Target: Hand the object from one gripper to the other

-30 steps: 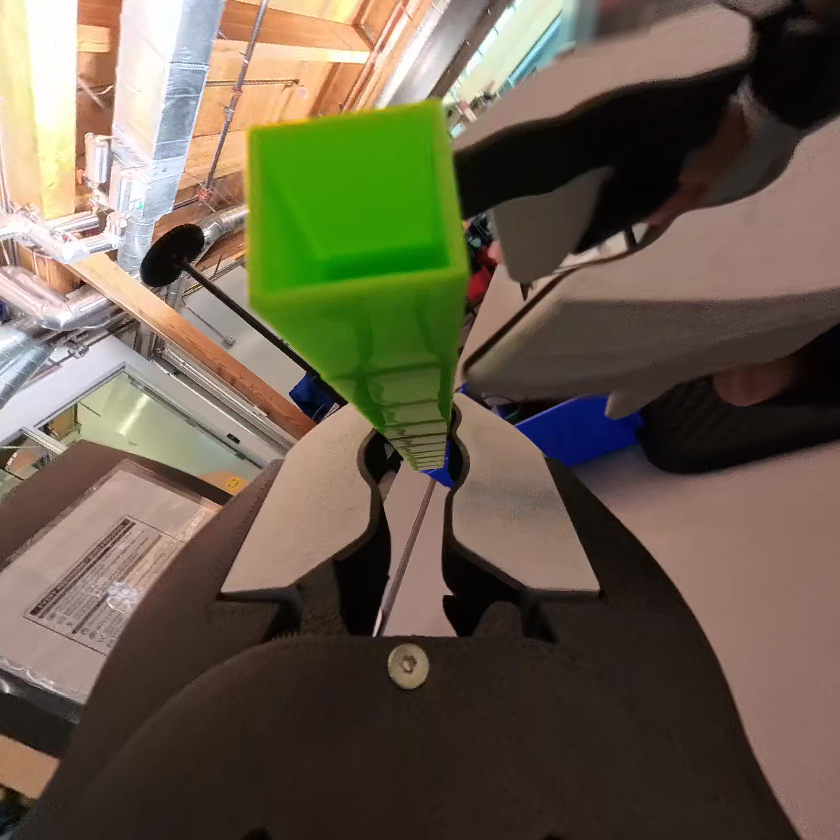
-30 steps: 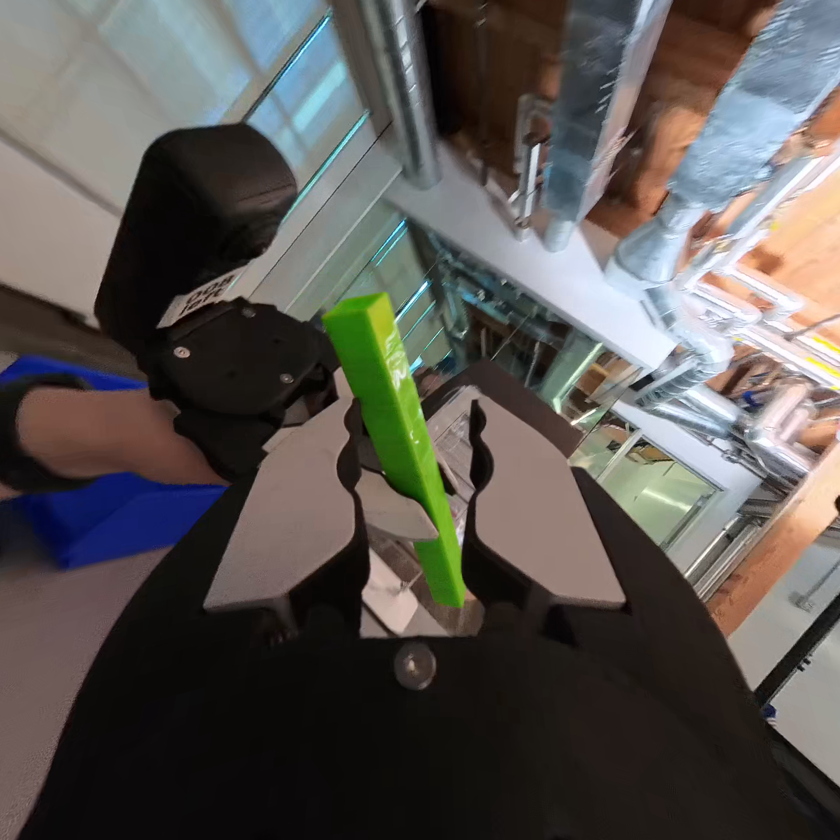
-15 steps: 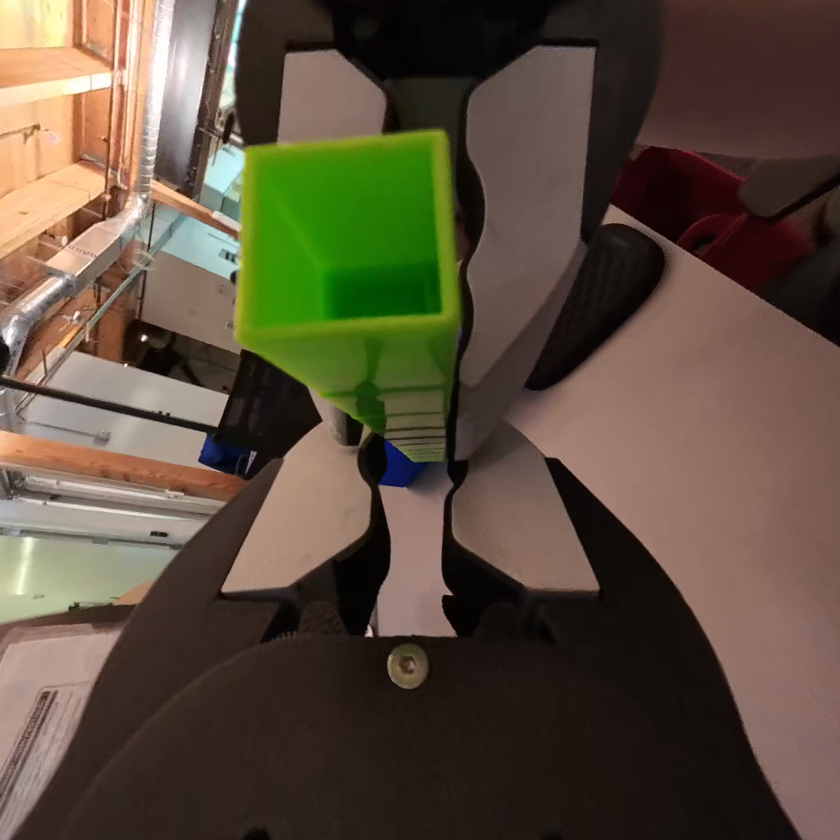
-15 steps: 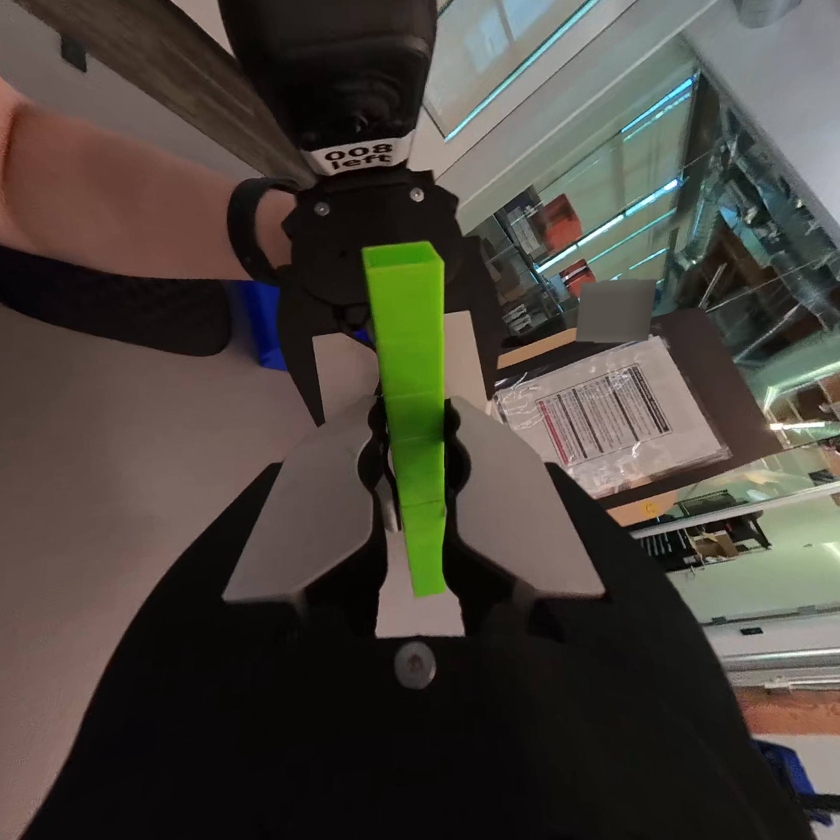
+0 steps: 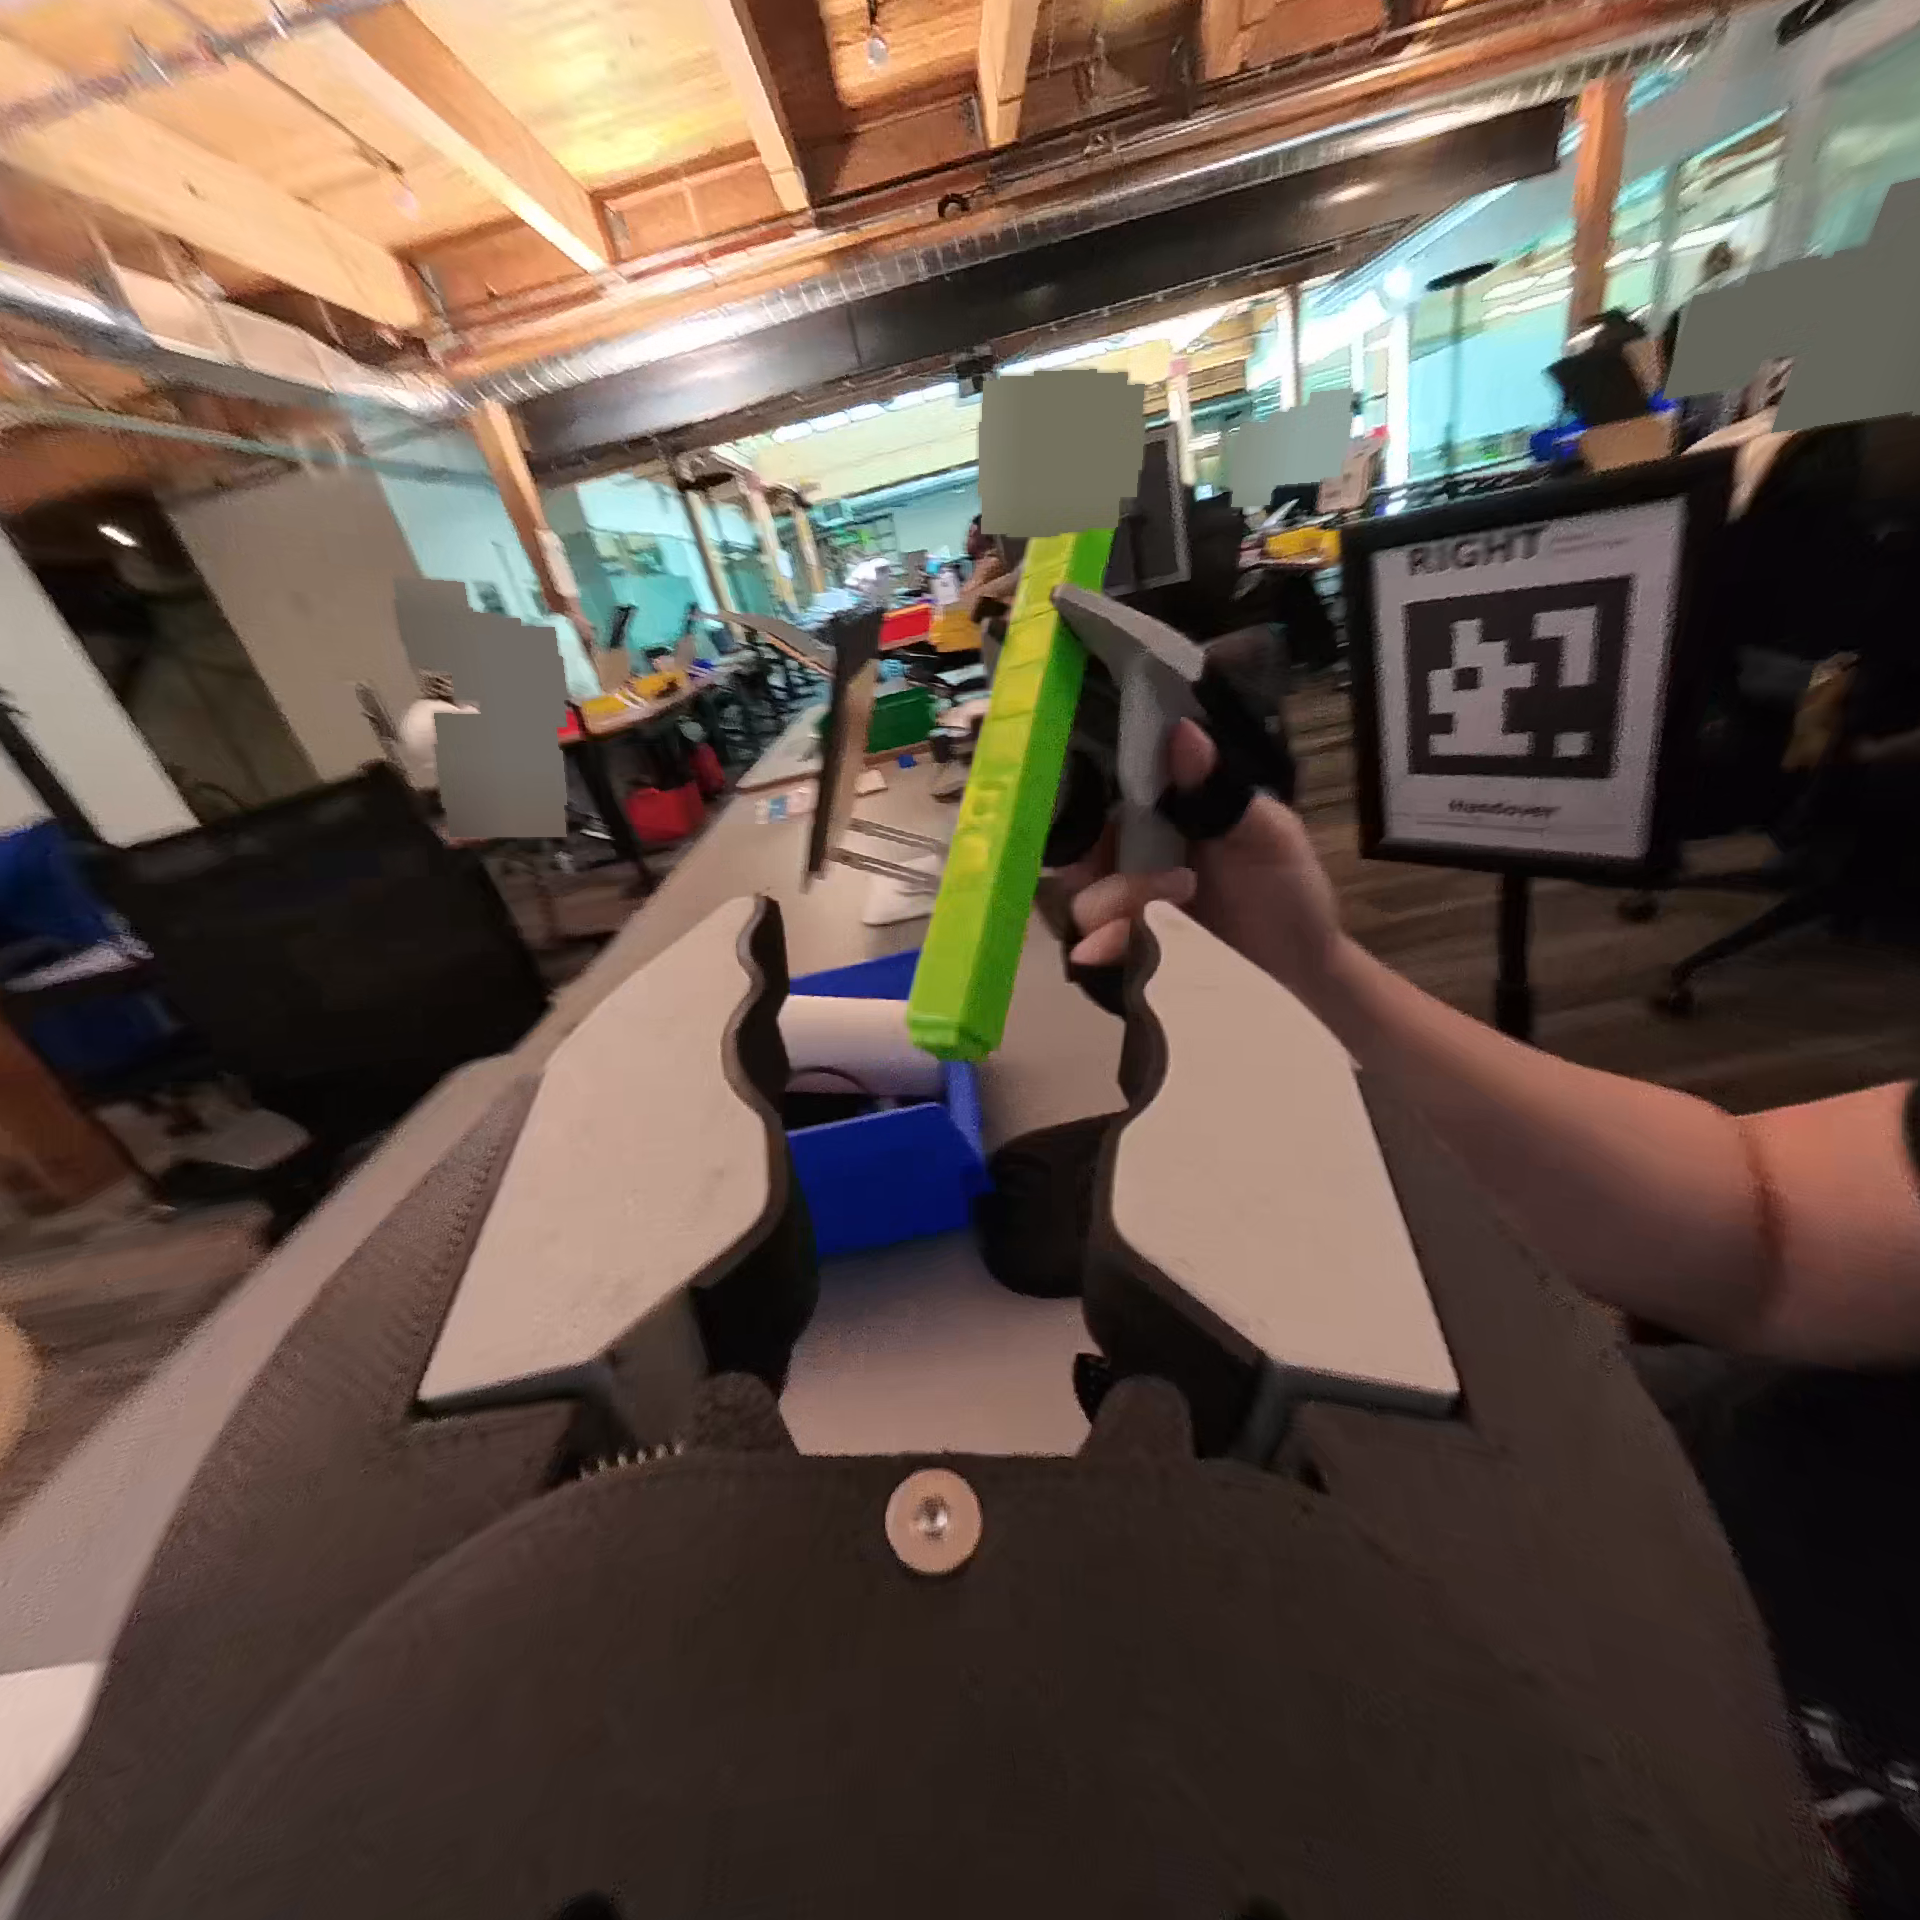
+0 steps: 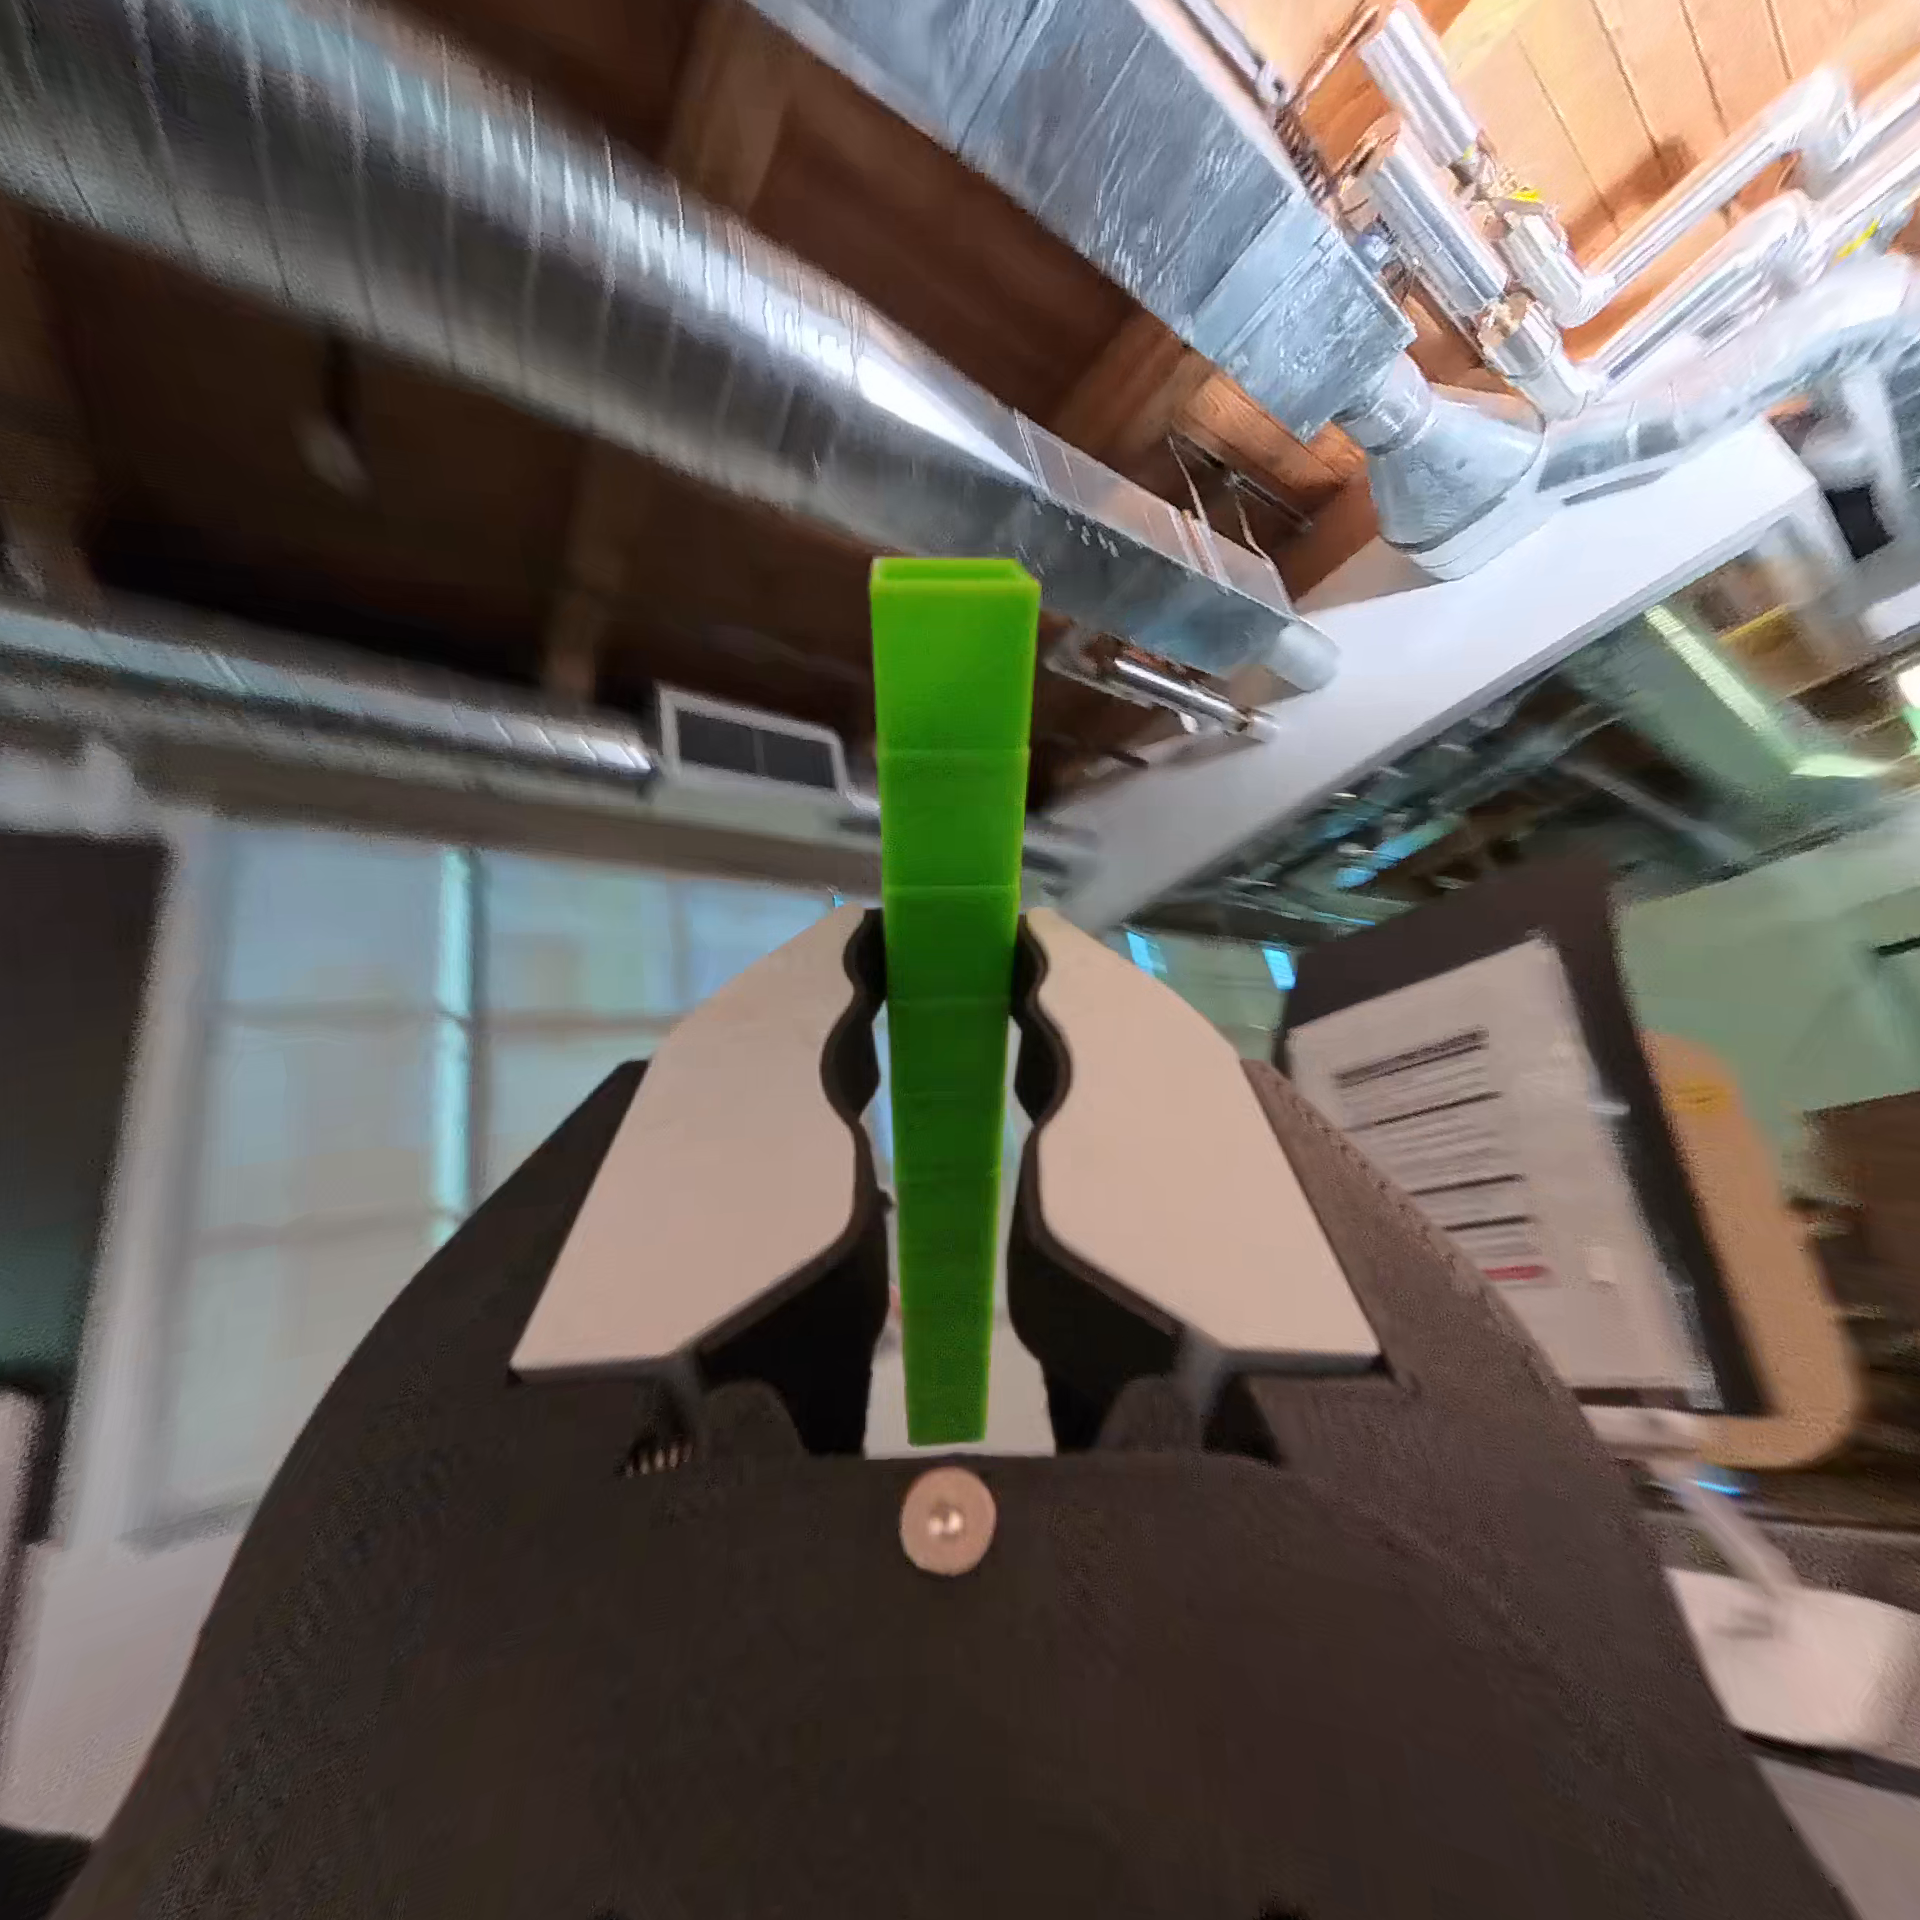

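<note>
The object is a long bright green hollow square bar (image 6: pixel 951 997). My right gripper (image 6: pixel 948 930) is shut on it, and the bar runs along between the fingers and sticks out past the tips, pointing up at the ceiling. In the left wrist view the same green bar (image 5: pixel 1003 800) hangs tilted in the air ahead, held by the right gripper (image 5: pixel 1127 675) in a person's hand (image 5: pixel 1236 883). My left gripper (image 5: pixel 951 925) is open and empty, just below and in front of the bar's lower end.
A blue bin (image 5: pixel 883 1132) sits on the grey table (image 5: pixel 925 1361) ahead of the left gripper. A framed marker sign on a stand (image 5: pixel 1522 665) is at the right, a black chair (image 5: pixel 301 935) at the left. Pipes and ducts (image 6: pixel 727 343) are overhead. Tip to tip, the grippers are about 15 cm apart.
My left gripper has let go of the green bar, opened and pulled back. My right gripper keeps the bar and has swung it upward, away from the left.
</note>
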The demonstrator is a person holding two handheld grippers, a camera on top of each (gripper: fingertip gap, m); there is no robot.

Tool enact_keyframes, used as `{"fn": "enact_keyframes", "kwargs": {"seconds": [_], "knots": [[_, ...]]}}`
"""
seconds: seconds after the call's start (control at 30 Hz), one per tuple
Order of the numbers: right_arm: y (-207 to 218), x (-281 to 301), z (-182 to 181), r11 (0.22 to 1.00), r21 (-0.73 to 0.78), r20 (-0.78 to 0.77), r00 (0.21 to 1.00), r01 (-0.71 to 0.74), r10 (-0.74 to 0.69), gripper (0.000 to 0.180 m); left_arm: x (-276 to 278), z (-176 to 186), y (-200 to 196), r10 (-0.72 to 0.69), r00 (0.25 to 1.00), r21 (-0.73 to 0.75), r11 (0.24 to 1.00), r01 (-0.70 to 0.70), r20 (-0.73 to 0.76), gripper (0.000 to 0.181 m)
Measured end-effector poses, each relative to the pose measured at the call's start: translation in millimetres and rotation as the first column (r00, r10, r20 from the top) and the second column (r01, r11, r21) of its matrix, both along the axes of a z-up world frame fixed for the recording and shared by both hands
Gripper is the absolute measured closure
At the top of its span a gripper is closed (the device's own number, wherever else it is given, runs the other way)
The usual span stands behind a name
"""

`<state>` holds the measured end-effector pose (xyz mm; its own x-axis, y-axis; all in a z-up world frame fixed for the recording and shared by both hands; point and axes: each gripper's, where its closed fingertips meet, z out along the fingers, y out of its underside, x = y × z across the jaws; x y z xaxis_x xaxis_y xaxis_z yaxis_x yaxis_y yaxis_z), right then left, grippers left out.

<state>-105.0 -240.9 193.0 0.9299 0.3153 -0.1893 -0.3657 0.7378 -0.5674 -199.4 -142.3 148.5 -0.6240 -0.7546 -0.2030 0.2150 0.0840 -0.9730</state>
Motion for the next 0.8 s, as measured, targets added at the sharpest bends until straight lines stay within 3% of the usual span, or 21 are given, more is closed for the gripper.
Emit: {"fn": "enact_keyframes", "kwargs": {"seconds": [0.1,0.2,0.4,0.67,0.7,0.77,0.8], "knots": [[-5,13,-13,0.989,0.077,-0.099,0.986,-0.13,0.137,0.156,3,-9,-8,-0.11,0.988,-0.1,0.99,0.099,-0.111,0.118],[13,3,-27,0.988,-0.012,-0.065,0.986,-0.156,0.155,0.156,6,-21,-18,-0.186,0.962,-0.136,0.978,0.16,-0.202,0.116],[40,-36,-36,0.968,-0.117,0.031,0.974,-0.221,0.226,0.156,19,-61,-35,-0.041,0.971,0.154,0.985,0.079,-0.238,0.113],[52,-73,-38,0.968,-0.167,0.198,0.956,-0.186,0.217,0.156,14,-77,-41,-0.087,0.957,0.239,0.958,0.156,-0.278,0.157],[51,-72,-38,0.978,-0.156,0.217,0.961,-0.141,0.173,0.155,14,-75,-39,-0.082,0.961,0.24,0.959,0.148,-0.265,0.158],[52,-72,-41,0.984,-0.171,0.269,0.959,-0.042,0.087,0.126,15,-67,-34,-0.048,0.974,0.247,0.964,0.103,-0.223,0.158],[54,-71,-47,0.978,-0.209,0.305,0.95,0.006,0.06,0.12,15,-63,-29,-0.027,0.98,0.258,0.963,0.079,-0.197,0.158]]}}
